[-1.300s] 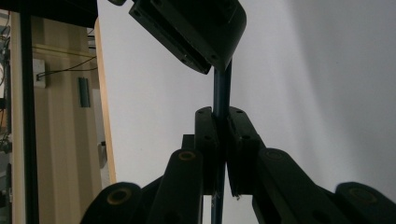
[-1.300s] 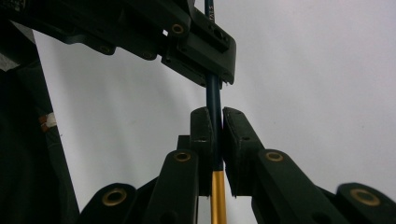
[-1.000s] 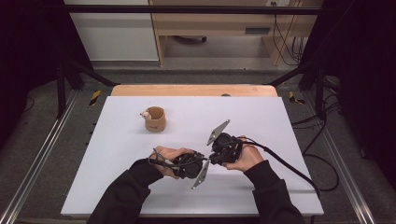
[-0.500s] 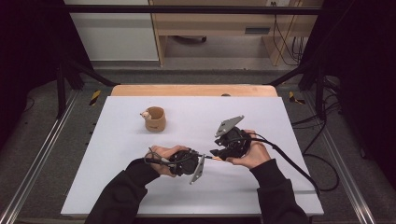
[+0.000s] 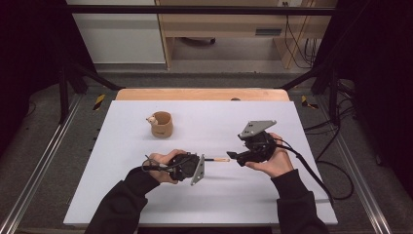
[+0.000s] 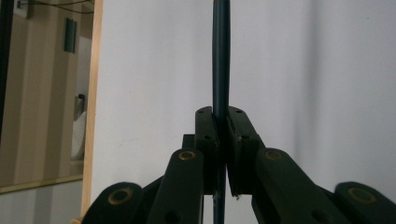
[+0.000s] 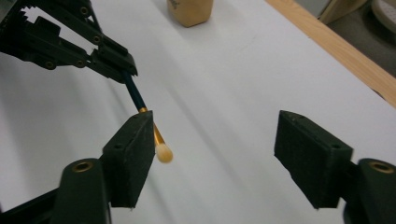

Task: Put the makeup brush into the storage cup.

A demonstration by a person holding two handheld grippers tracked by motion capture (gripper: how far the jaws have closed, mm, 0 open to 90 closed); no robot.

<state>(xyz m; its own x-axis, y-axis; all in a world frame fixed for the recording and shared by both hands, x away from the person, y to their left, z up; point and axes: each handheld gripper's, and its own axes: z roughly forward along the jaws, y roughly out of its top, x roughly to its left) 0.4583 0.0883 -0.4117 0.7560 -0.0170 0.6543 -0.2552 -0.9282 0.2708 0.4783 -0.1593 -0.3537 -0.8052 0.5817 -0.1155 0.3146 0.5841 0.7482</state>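
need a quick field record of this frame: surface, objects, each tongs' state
surface: white table top, wooden strip at far edge
left tongs: shut on brush
brush: dark handle, gold ferrule, pale tip, pointing toward right tongs
right tongs: open, jaws apart, brush tip beside one jaw, not gripped
cup: tan, upright, far-left of the hands

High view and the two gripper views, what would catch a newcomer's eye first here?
First, the thin brush held level above the middle of the white table, its dark handle clamped in the left gripper and its pale tip pointing at the right gripper, whose jaws stand wide apart. Next, the small tan cup standing alone toward the table's far left.
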